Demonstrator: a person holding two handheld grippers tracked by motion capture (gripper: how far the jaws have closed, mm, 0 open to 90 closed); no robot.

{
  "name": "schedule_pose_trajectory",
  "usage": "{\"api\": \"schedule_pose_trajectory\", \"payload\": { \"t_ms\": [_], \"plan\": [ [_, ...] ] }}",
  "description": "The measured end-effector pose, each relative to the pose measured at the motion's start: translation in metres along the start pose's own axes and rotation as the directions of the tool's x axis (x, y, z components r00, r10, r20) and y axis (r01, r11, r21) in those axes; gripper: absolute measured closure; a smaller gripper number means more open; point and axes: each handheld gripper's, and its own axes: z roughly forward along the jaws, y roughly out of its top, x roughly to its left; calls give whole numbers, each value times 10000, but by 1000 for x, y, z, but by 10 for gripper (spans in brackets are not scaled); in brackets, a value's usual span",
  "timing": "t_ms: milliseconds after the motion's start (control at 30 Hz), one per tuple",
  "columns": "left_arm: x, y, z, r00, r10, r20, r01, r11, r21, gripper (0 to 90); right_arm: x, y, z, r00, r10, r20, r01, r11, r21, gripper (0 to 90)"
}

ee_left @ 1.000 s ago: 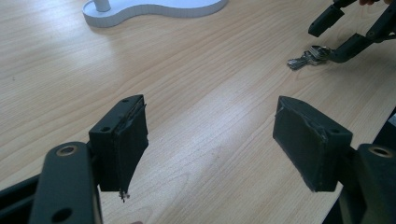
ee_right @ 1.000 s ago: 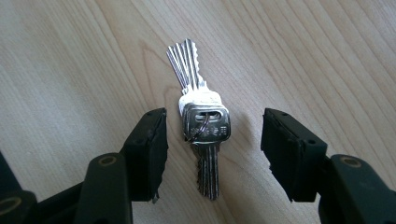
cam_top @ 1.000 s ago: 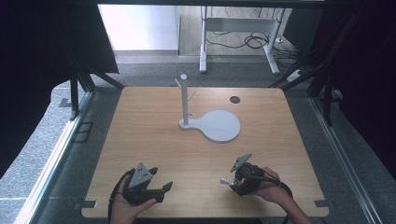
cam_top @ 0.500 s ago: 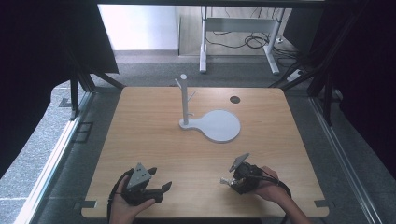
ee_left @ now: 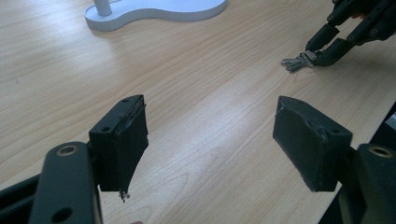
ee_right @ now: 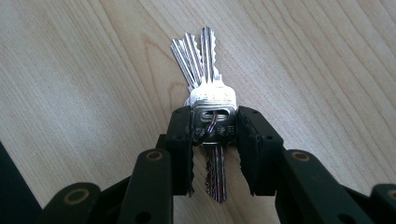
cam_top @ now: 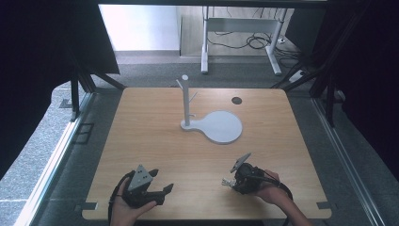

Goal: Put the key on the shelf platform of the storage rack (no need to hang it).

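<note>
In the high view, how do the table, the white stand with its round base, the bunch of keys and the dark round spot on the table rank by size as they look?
Largest to smallest:
1. Table
2. White stand
3. Bunch of keys and dark round spot: both tiny and look alike in size; the keys lie nearer the camera and the right gripper partly covers them, so I leave them unranked.

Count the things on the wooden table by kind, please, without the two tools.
White stand with upright pegged post and flat rounded base: 1
Bunch of silver metal keys, gripped by the right tool: 1
Small dark round disc: 1
Total: 3
</note>
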Motion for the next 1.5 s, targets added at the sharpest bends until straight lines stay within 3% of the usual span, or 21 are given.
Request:
{"api": "schedule_pose_trajectory", "payload": {
  "t_ms": [233, 767, 1233, 1500],
  "plan": [
    [4, -2, -2, 9999, -97, -95, 97, 9999, -32, 266, -3, 3, -1, 9999, 7, -125, -5, 9999, 152, 679],
    [3, -2, -3, 9999, -111, -103, 110, 9999, -62, 266, -5, 8, -40, 9995, -213, 228, 224, 9984, -524, 680],
    [4, -2, -3, 9998, -135, -110, 135, 9999, -62, 266, -11, 22, -71, 9967, -330, 740, 375, 9975, -607, 681],
    [6, -3, -5, 9997, -184, -142, 183, 9998, -69, 266, -16, 30, -77, 9961, -355, 803, 406, 9972, -630, 681]
  ]
}}
